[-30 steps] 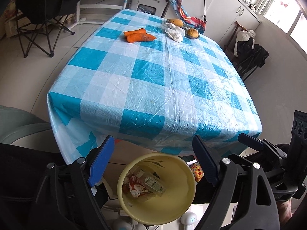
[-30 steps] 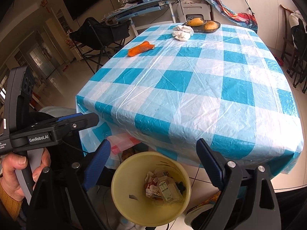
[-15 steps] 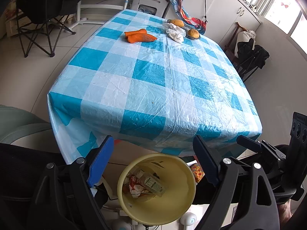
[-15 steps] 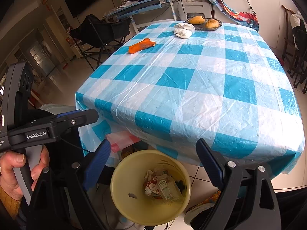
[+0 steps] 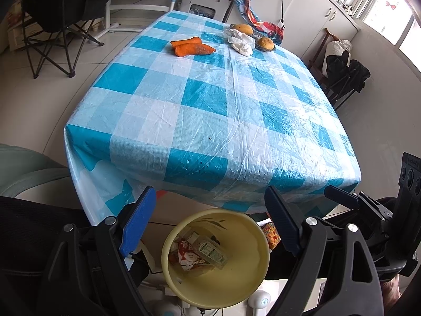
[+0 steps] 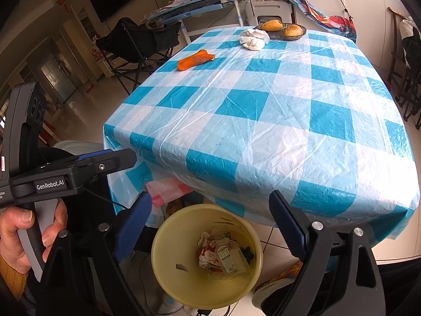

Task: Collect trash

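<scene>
A yellow trash bin (image 5: 252, 284) (image 6: 168, 276) stands on the floor below the table's near edge. It holds crumpled wrappers and a clear plastic bottle (image 5: 210, 252) (image 6: 229, 258). My left gripper (image 5: 210, 218) is open and empty, held above the bin. My right gripper (image 6: 210, 216) is open and empty, also above the bin. The left gripper also shows at the left of the right wrist view (image 6: 105, 163). A crumpled white tissue (image 5: 240, 42) (image 6: 254, 39) lies at the table's far end.
The table (image 5: 210, 105) (image 6: 263, 110) has a blue-and-white checked plastic cover. An orange cloth (image 5: 192, 47) (image 6: 194, 59) lies at the far left. A dark bowl of mangoes (image 6: 284, 30) sits behind the tissue. A folding chair (image 5: 52, 21) stands at the left.
Both grippers stay open over the bin and have drifted only slightly. Nothing else has moved.
</scene>
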Action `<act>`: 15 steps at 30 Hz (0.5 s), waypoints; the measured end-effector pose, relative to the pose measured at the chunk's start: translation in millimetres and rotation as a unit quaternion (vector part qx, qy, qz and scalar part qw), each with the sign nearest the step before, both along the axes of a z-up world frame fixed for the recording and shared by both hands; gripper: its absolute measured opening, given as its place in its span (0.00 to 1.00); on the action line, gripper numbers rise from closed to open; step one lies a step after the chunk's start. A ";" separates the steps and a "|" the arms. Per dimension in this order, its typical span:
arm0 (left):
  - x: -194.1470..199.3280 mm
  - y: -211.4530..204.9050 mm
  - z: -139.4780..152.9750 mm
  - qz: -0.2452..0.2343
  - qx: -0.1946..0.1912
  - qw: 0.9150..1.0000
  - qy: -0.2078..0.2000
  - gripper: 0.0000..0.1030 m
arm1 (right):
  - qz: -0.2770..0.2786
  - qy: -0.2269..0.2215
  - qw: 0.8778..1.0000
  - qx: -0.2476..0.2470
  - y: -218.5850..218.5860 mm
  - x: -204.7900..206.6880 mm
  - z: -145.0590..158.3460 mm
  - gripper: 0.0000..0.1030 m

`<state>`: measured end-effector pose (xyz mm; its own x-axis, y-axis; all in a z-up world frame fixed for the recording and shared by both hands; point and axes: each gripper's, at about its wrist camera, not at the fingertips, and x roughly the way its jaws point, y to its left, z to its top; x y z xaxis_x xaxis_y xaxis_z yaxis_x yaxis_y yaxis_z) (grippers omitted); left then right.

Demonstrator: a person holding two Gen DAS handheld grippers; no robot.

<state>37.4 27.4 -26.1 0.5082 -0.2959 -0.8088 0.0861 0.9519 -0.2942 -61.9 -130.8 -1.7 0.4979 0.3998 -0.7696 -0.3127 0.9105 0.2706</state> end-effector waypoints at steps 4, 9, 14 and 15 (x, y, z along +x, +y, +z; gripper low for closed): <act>-0.3 0.3 -0.8 0.000 0.000 1.000 0.001 0.79 | 0.000 0.001 1.000 0.000 0.1 0.0 0.0 0.84; -0.4 -1.0 -1.7 -0.003 0.002 1.000 0.003 0.79 | 0.000 0.000 1.000 0.000 0.2 0.1 0.0 0.84; 0.2 -2.1 -1.4 -0.004 0.001 1.000 0.004 0.79 | 0.000 0.001 1.000 0.000 0.3 -0.1 -0.2 0.84; 0.0 -1.9 -1.3 -0.004 0.001 1.000 0.004 0.79 | 0.000 0.001 1.000 0.000 0.4 -0.1 -0.2 0.84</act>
